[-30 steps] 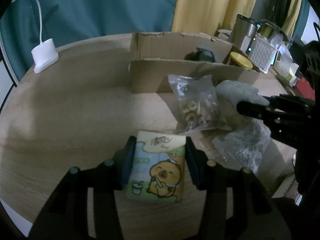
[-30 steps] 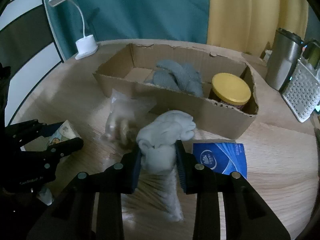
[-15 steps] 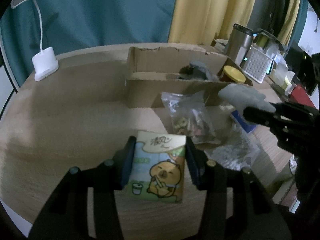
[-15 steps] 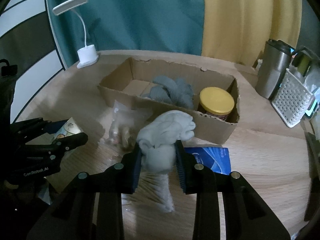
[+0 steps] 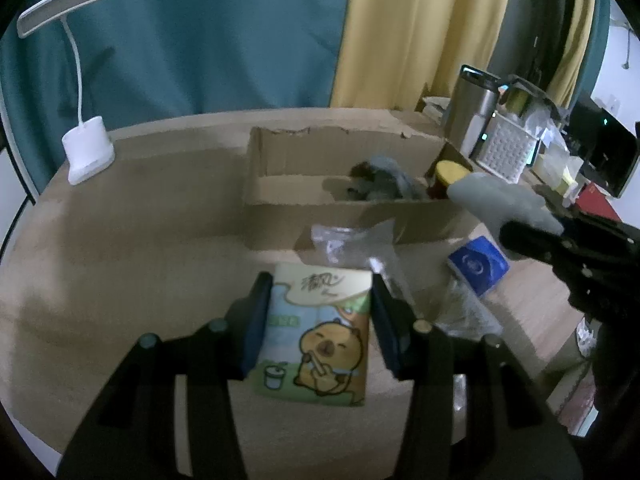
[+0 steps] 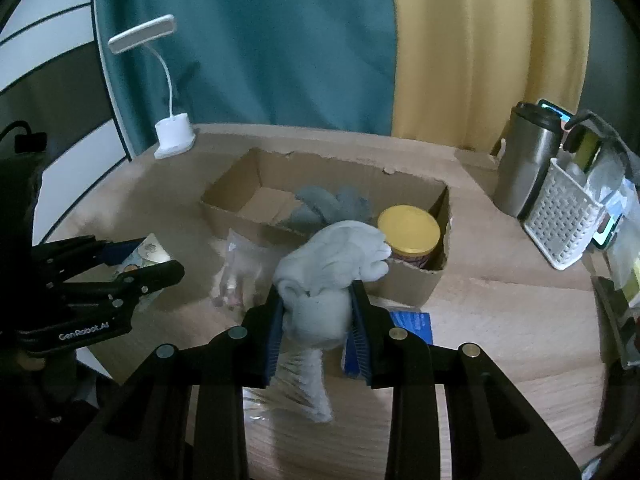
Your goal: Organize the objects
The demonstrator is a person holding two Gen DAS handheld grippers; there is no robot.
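Both pairs of jaws are clamped on cargo: the left gripper (image 5: 318, 320) pinches a tissue pack (image 5: 320, 332) printed with a cartoon capybara, its blue-lined pads pressed to the pack's two long sides, while the right gripper (image 6: 316, 320) squeezes a bundle of pale grey cloth (image 6: 332, 276) whose loose end hangs below the pads. Both loads are held in the air above the round wooden surface (image 6: 500, 320), in front of an open cardboard box (image 6: 416, 288).

Inside the box lie a heap of darker grey cloth (image 6: 332, 204) near the middle and a yellow-lidded jar (image 6: 409, 229) in the right-hand end; the left end shows bare cardboard. Between the box and the grippers a clear plastic bag (image 6: 240, 268) of small items rests on the wood, and a blue packet (image 6: 416, 324) lies flat just beside the right gripper's pad (partly hidden behind it). More crumpled clear plastic (image 5: 468, 312) sits near the blue packet in the left wrist view.

At the far edge stands a white desk lamp (image 6: 174, 140) before a teal curtain (image 6: 260, 40). To the right are a steel tumbler (image 6: 524, 164) and a white perforated basket (image 6: 568, 216).
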